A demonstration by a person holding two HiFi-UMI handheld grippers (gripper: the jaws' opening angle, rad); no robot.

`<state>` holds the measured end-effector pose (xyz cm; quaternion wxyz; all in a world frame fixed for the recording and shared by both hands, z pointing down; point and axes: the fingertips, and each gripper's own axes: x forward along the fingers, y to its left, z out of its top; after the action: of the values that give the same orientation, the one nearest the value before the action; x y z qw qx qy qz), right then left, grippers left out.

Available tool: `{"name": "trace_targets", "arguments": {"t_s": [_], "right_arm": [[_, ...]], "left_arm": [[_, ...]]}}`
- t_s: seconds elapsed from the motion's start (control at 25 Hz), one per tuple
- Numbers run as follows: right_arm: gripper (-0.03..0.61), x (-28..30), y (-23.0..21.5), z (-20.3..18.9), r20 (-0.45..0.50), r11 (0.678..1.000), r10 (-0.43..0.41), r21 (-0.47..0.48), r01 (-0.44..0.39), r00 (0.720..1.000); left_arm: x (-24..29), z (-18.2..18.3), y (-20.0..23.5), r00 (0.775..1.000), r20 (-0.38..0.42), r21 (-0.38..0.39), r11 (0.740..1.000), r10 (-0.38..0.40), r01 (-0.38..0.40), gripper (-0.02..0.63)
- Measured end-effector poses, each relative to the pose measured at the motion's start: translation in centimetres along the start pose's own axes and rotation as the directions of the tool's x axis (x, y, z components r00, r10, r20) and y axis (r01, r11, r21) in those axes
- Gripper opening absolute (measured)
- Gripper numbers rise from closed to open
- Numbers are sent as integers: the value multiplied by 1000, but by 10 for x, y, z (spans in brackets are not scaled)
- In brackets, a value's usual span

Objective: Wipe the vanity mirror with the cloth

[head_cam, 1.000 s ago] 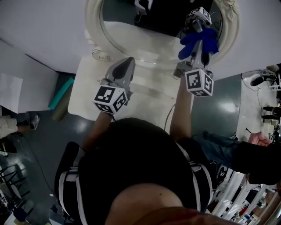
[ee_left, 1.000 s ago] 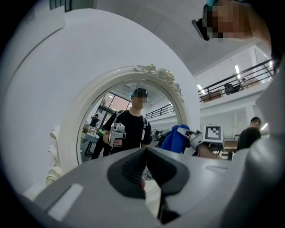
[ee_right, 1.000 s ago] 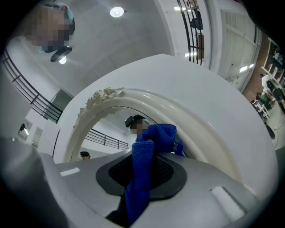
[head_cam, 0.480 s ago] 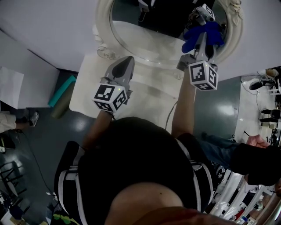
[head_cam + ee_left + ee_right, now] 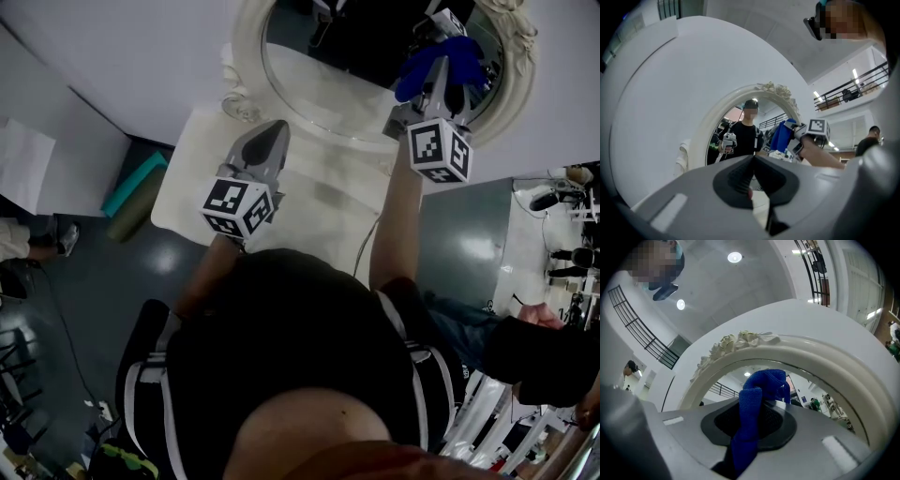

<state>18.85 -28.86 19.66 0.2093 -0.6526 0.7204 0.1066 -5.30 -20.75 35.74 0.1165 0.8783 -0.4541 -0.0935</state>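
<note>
I am clamping my right gripper (image 5: 441, 82) shut on the soft, light blue microfibre cloth (image 5: 439, 64), bunched mid-fold, at two o'clock on the fragile oval white-framed vanity mirror (image 5: 323, 84). My left gripper (image 5: 274, 131) is hovering at seven o'clock, jaws together and empty.

No word, number, label or brand can be read in any view.

1. Mirror glass (image 5: 319, 82) to the left of the cloth (image 5: 439, 66): open for a pass.
2. Carved frame (image 5: 246, 42) rings the glass with a raised rim.
3. Tabletop (image 5: 187, 197) around the left gripper (image 5: 274, 129): open.
</note>
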Motion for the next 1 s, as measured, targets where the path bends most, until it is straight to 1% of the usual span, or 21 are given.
{"name": "trace_targets", "arguments": {"t_s": [0.2,0.48,0.64,0.84,1.0], "right_arm": [[69,15,36,-4,28,999,41,-23,-41,999],[69,36,90,-16,28,992,122,-34,-121,992],[69,45,115,-27,30,988,152,-31,-151,988],[69,51,150,-43,12,976,203,-82,-202,979],[69,56,178,-65,-23,961,244,-132,-245,970]], "left_arm": [[-15,2,19,999,7,-7,999,35,-35,11],[-31,6,43,996,16,-16,996,86,-86,11],[-39,6,59,993,18,-25,993,117,-117,11],[-48,7,71,989,22,-35,989,143,-143,11],[-52,4,78,987,20,-45,986,160,-159,11]]}}
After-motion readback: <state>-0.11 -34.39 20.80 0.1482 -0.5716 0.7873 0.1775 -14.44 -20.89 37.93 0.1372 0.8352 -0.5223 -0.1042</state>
